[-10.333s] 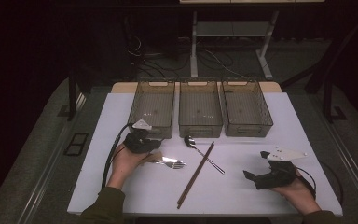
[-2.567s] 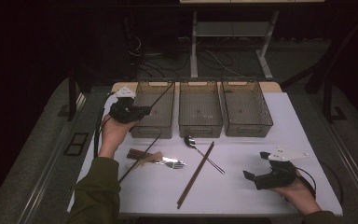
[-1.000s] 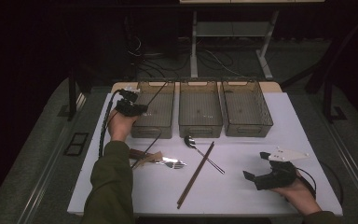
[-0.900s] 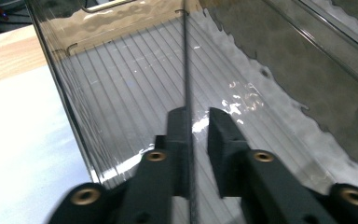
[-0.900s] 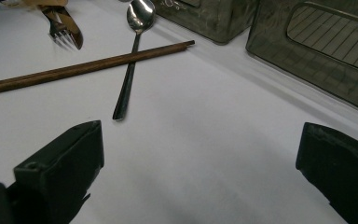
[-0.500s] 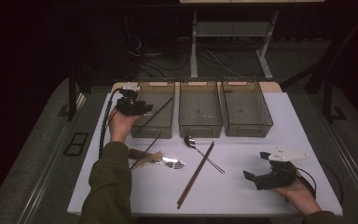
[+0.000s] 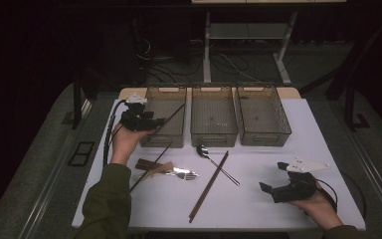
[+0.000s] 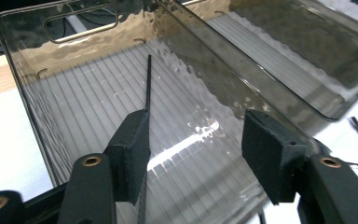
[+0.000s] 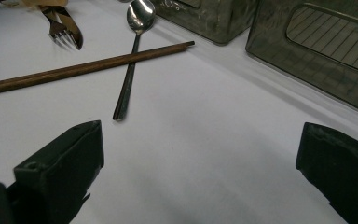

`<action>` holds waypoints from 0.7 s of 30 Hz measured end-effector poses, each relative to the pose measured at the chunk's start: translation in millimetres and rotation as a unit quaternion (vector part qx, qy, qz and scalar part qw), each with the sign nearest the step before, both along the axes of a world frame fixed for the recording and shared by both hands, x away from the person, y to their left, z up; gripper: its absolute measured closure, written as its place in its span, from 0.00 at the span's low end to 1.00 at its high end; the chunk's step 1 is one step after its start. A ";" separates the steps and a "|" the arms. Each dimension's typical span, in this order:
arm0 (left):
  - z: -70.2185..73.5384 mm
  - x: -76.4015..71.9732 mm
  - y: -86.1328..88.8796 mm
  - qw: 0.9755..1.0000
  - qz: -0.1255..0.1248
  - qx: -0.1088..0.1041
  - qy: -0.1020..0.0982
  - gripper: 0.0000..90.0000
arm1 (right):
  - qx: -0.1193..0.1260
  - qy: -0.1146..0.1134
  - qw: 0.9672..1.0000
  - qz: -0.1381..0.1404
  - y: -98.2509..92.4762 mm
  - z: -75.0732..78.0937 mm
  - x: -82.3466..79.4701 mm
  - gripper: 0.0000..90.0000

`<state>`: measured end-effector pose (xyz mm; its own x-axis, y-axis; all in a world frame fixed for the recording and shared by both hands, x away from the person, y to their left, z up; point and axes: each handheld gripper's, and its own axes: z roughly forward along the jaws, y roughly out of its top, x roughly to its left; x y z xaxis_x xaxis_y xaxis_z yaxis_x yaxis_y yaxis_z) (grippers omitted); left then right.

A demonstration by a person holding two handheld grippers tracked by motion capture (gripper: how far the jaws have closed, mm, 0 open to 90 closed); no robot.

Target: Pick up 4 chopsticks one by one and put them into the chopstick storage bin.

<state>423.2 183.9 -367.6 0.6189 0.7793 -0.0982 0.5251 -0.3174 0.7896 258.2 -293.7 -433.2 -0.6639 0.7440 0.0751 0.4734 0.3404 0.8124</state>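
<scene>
Dark floor and cables ring a white bench [image 7: 278, 209] in the high view, where three smoky plastic bins stand in a row at the far edge. Our left gripper [image 7: 140, 119] hovers at the near left corner of the left bin [image 7: 165, 110], and a thin black chopstick [image 7: 165, 133] leans over that bin's front wall, upper tip inside, lower end out on the bench. A fork [image 7: 181, 174], a spoon [image 7: 214, 162] and a brown chopstick [image 7: 210, 185] lie in the middle; our right gripper [image 7: 284, 185] rests near the front right.

From the left gripper view, the jaws have just been opening and stand apart over the bin floor [image 8: 98, 93]. The black chopstick [image 8: 147, 88] runs up alongside the left pad, touching or just beside it, no longer pinched.

In the right gripper view, the jaws gape wide with nothing between them, the spoon [image 9: 131, 60] crossing the brown chopstick [image 9: 88, 66] ahead.

We judge the chopstick light, stiff and smooth, so it slides and pivots readily. We would take it near its middle, squarely across the pads, to stop it swinging.
</scene>
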 end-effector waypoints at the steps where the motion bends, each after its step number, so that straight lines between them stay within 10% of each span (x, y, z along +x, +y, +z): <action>1: -0.1 -3.2 0.7 1.000 0.000 0.004 0.000 0.44 | 0.000 0.000 1.000 0.000 -0.1 0.0 0.0 0.01; 21: -16.2 -78.3 25.2 1.000 -0.003 -0.002 -0.012 0.37 | -0.001 0.000 1.000 -0.001 -0.1 -0.1 0.2 0.01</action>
<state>344.9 209.0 -383.8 0.6251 0.7757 -0.0863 0.5049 -0.3176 0.8026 258.4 -293.7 -433.3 -0.6622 0.7457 0.0734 0.4740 0.3410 0.8119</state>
